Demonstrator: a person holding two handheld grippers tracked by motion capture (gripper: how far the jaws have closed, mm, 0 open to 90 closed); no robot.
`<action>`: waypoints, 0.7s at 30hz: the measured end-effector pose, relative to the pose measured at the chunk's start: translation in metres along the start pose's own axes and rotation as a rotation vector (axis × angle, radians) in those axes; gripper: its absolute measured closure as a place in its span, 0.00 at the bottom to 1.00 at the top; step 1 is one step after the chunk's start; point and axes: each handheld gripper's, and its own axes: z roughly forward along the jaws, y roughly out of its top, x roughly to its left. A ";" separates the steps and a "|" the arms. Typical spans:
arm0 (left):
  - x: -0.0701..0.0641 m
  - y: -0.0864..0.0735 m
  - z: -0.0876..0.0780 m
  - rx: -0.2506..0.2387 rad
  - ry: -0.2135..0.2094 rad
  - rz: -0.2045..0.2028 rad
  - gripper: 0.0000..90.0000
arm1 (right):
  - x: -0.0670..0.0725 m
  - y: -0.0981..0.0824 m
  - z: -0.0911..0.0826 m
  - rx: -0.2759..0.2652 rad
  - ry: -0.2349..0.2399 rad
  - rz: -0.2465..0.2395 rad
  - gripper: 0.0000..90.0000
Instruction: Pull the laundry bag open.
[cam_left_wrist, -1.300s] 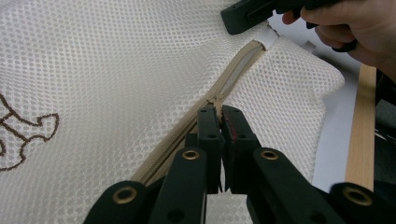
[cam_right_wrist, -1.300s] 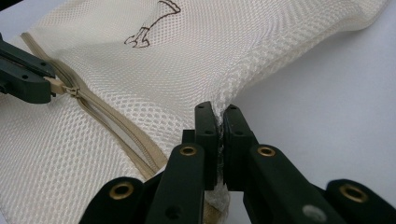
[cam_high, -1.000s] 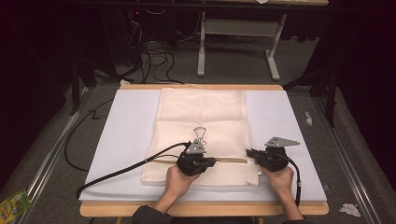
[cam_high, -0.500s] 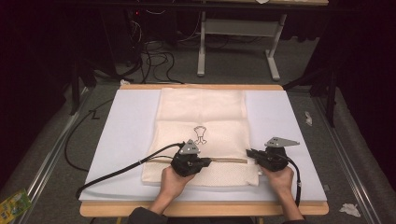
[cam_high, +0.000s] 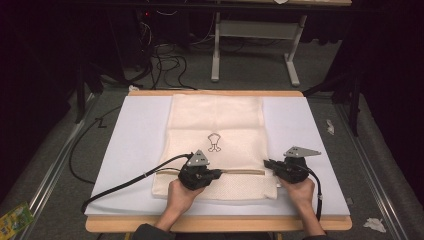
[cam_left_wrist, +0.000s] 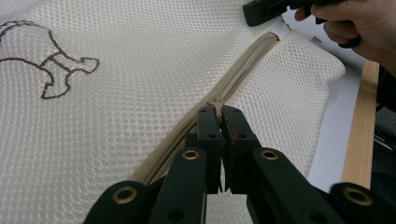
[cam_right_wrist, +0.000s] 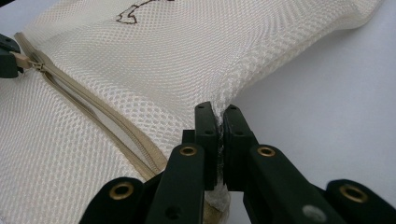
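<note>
A cream mesh bag (cam_high: 215, 120) with a small brown outline figure (cam_high: 214, 142) lies flat on the pale mat (cam_high: 135, 140). Its tan zipper (cam_high: 242, 172) runs across the near end and gapes open between the two grippers. My left gripper (cam_high: 219, 173) is shut on the zipper pull (cam_left_wrist: 212, 103), seen close up in the left gripper view with the open teeth (cam_left_wrist: 247, 60) stretching away beyond it. My right gripper (cam_high: 267, 163) is shut on the bag's right edge (cam_right_wrist: 224, 98), pinching the mesh by the zipper's end. The left gripper's tip (cam_right_wrist: 5, 58) shows at the far left of the right gripper view.
The mat covers a wooden table (cam_high: 215, 225) whose front edge runs under my forearms. A black cable (cam_high: 125, 182) trails left from the left gripper. Beyond the table stand a metal frame (cam_high: 255, 30) and floor cables (cam_high: 165, 65). Scraps lie on the floor at right (cam_high: 374, 224).
My left gripper has slid a little to the left along the zipper, and the open gap is longer. The right gripper has stayed in place on the bag's edge.
</note>
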 end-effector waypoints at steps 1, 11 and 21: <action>0.000 -0.001 0.000 0.005 0.003 0.004 0.97 | 0.000 0.000 0.000 0.000 0.000 -0.003 0.98; 0.002 -0.005 -0.007 -0.005 0.017 -0.004 0.97 | 0.000 0.000 0.002 0.004 -0.004 -0.003 0.98; 0.005 -0.007 -0.012 -0.009 0.016 -0.019 0.97 | 0.002 0.003 0.002 0.016 -0.014 -0.014 0.98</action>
